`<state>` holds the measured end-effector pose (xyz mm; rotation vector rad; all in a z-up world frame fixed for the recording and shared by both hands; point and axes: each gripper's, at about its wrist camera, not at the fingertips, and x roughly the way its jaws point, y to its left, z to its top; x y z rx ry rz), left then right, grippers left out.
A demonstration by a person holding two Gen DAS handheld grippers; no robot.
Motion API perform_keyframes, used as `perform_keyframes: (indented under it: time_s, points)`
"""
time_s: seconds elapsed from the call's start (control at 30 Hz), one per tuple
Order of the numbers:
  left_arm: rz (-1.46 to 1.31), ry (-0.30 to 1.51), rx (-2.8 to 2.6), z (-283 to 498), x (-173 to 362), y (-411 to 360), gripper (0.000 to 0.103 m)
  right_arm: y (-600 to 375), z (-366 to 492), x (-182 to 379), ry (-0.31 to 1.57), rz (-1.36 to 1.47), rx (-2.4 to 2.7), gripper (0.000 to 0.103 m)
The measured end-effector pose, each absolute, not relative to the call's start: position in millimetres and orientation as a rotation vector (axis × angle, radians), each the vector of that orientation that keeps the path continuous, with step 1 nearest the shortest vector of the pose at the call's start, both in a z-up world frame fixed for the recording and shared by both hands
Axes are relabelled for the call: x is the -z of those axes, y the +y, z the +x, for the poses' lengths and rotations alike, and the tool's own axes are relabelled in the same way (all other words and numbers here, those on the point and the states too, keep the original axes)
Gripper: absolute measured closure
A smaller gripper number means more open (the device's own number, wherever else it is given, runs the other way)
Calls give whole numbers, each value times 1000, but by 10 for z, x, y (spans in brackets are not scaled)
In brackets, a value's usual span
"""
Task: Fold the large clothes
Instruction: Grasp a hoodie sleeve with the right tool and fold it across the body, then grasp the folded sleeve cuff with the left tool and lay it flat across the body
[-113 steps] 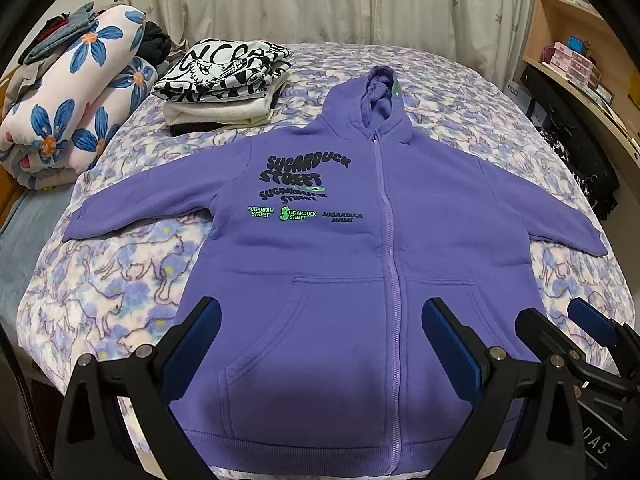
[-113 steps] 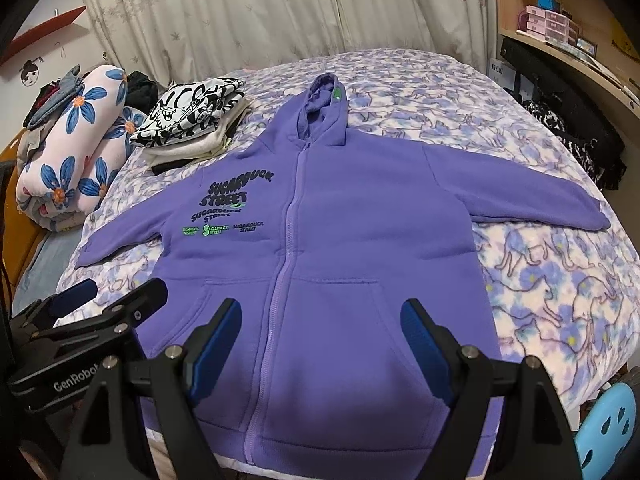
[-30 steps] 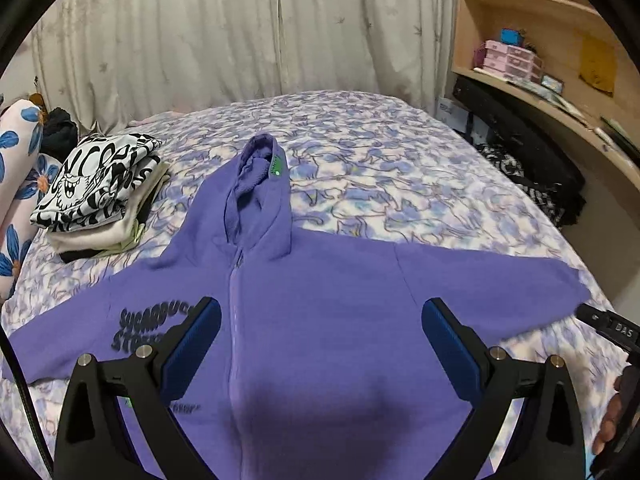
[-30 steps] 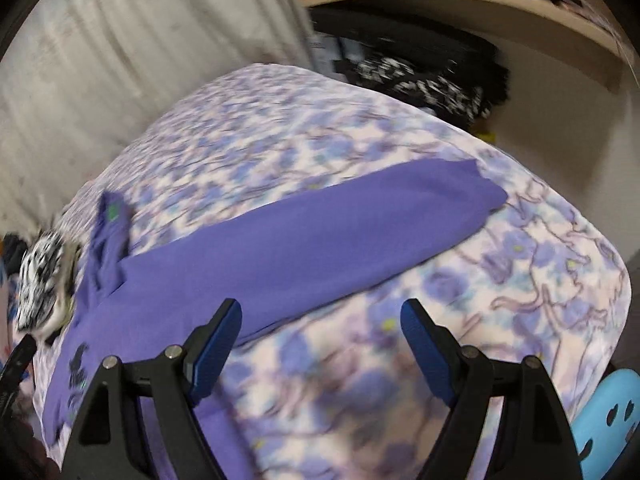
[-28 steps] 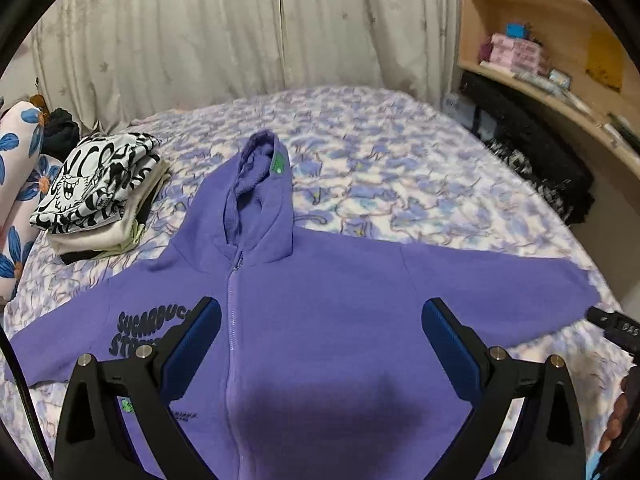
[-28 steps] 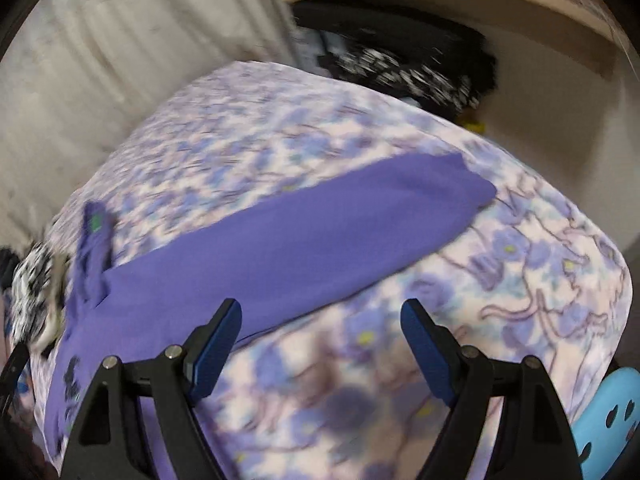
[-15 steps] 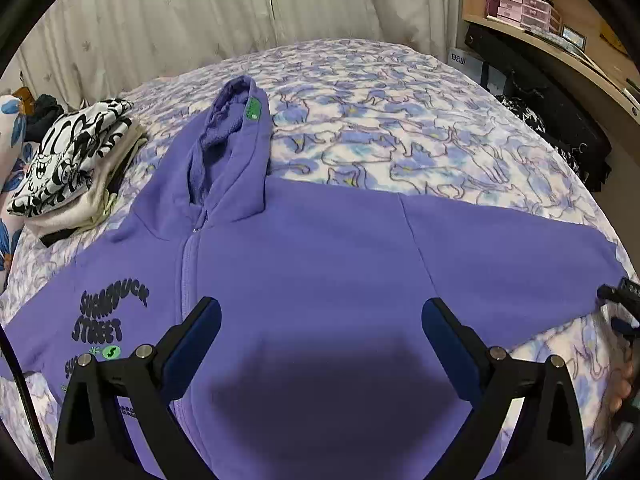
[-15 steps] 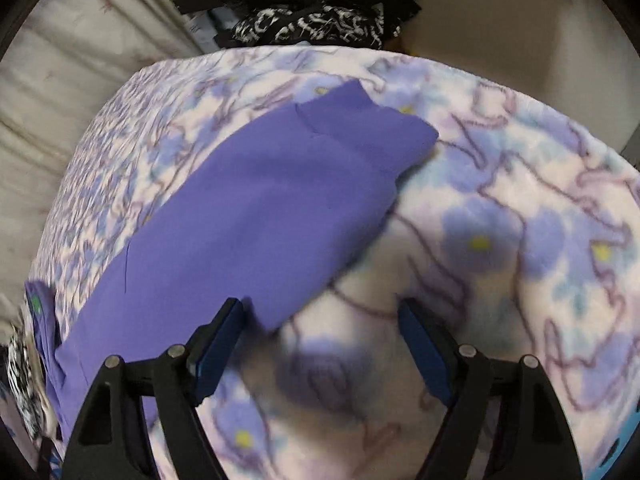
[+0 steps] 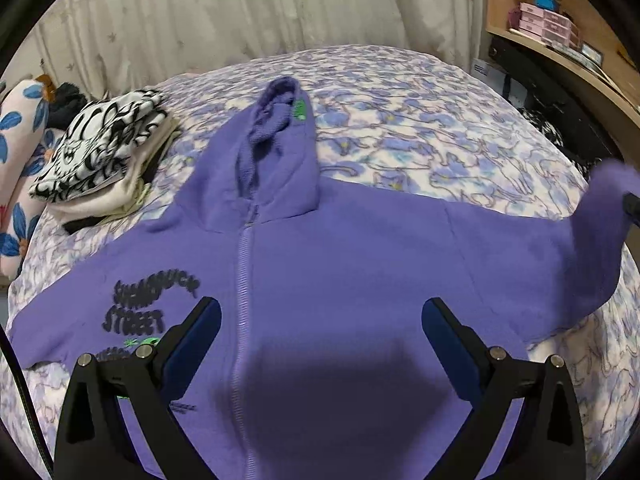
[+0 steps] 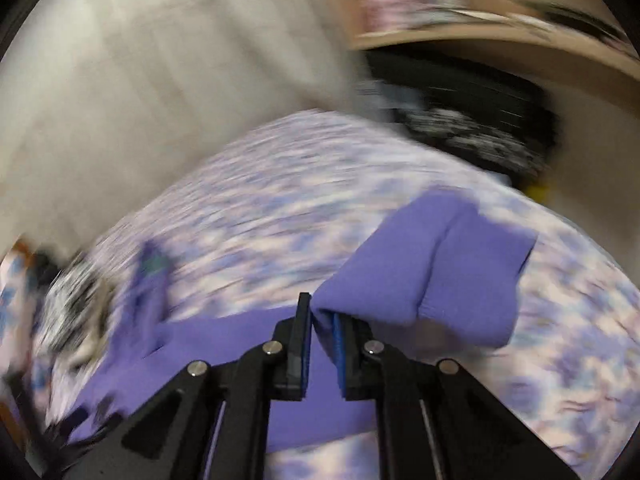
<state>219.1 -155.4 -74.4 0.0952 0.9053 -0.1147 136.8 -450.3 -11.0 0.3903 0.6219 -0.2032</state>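
Note:
A purple zip hoodie [image 9: 320, 264] lies face up on the bed, hood toward the curtains, black "Street" print on its left chest. My left gripper [image 9: 320, 332] is open and empty, hovering over the hoodie's middle. My right gripper [image 10: 322, 328] is shut on the hoodie's right sleeve [image 10: 432, 272] near the cuff and holds it lifted off the bed. In the left wrist view the lifted sleeve end [image 9: 604, 216] rises at the far right. The right wrist view is blurred by motion.
The bed has a purple-and-white cat-print blanket [image 9: 420, 120]. A stack of folded clothes [image 9: 104, 152] sits at the back left, beside a flowered roll [image 9: 16, 152]. Wooden shelves [image 9: 560, 32] and dark items stand along the right. Curtains hang behind.
My right gripper came down on the right sleeve's end, shut on it and lifted it. My left gripper stayed open and drifted over the hoodie's chest.

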Motion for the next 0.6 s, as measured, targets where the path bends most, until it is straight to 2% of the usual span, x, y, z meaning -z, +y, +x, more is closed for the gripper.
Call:
perform_keyframes:
  time_s: [0.13, 0.2, 0.27, 0.33, 0.43, 0.6]
  points:
    - [88, 913, 86, 2188, 781, -1329, 3, -3706, 1724, 398, 743, 285, 54, 92]
    - [83, 930, 82, 2206, 835, -1220, 3, -3385, 1855, 728, 858, 248, -16, 85]
    - [72, 951, 88, 2222, 894, -1146, 3, -3163, 1912, 1046, 960, 206, -37, 64]
    - [45, 983, 115, 2255, 972, -1063, 3, -3053, 1889, 1299, 1036, 155, -38, 60]
    - [1, 1024, 167, 2296, 1062, -1005, 3, -3038, 1714, 1344, 1045, 165, -72, 46]
    - [-123, 1101, 333, 2402, 1230, -1069, 3, -3359, 1321, 1183, 987, 247, -59, 43]
